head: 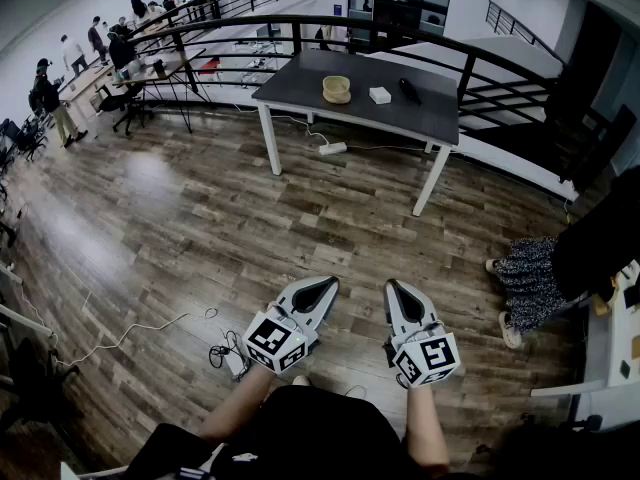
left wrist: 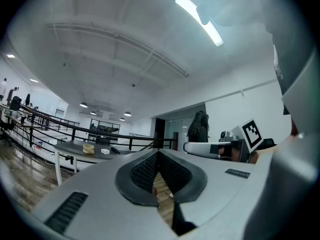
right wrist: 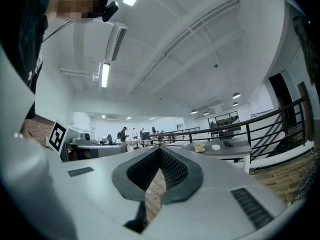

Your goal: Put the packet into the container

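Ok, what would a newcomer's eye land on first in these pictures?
Low in the head view, the left tongs and right tongs point forward over the wooden floor, both shut and empty. Across the floor stands a dark table bearing a tan container with a white packet beside it.
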`<state>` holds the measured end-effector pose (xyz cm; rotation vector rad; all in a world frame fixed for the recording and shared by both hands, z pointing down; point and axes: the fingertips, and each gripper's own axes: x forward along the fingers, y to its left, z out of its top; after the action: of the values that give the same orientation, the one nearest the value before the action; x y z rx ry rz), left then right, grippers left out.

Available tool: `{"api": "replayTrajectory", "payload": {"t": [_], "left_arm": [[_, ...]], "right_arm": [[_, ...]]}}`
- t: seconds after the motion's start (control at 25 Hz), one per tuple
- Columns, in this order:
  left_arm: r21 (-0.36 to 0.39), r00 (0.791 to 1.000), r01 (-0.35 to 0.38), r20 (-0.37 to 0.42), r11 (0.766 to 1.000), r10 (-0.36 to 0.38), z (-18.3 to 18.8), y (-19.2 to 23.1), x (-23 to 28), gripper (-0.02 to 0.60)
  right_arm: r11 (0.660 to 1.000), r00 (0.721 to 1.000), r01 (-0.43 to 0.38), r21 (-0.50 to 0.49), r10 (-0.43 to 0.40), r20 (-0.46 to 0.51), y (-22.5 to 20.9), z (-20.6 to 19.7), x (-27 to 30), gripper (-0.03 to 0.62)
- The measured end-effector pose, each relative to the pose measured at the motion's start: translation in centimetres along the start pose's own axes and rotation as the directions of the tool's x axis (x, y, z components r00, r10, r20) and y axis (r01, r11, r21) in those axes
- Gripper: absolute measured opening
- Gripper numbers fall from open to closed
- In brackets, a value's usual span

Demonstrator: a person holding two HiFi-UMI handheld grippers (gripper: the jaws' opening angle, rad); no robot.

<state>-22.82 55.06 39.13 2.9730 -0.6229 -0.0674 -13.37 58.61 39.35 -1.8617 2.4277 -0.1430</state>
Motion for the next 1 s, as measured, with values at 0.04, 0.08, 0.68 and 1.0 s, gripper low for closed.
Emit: {"api": "replayTrajectory", "payload": {"t": [0.04, 0.08, 0.68, 1.0], "left_arm": [[-0.001, 1.0, 0.0, -0.001, 1.0, 0.0, -0.1, -0.1, 0.1, 0.005], [-0.001, 1.0, 0.001, -0.002, 1.0, -0.001, -0.1, -0.1, 0.2, 0.005], [0.009, 1.0, -0.018, -0.016, 1.0, 0.018, -0.5, -1.4, 1.8, 0.005], [0.023, 0.999, -0.041, -0.027, 0.999, 0.041, -0.9, -3.8, 3.9, 0.005]], "right_arm": [[1.0, 1.0, 0.001, -0.002, -0.001, -0.001, -0.1, 0.0, 0.0, 0.002], [1.0, 1.0, 0.003, -0.004, -0.003, -0.002, -0.2, 0.0, 0.0, 0.002], [1.0, 1.0, 0.017, 0.019, -0.017, 0.02, -2.4, 0.1, -1.3, 0.002], [1.0, 1.0, -0.003, 0.027, 0.002, 0.015, -5.1, 0.2, -3.4, 0.002]]}}
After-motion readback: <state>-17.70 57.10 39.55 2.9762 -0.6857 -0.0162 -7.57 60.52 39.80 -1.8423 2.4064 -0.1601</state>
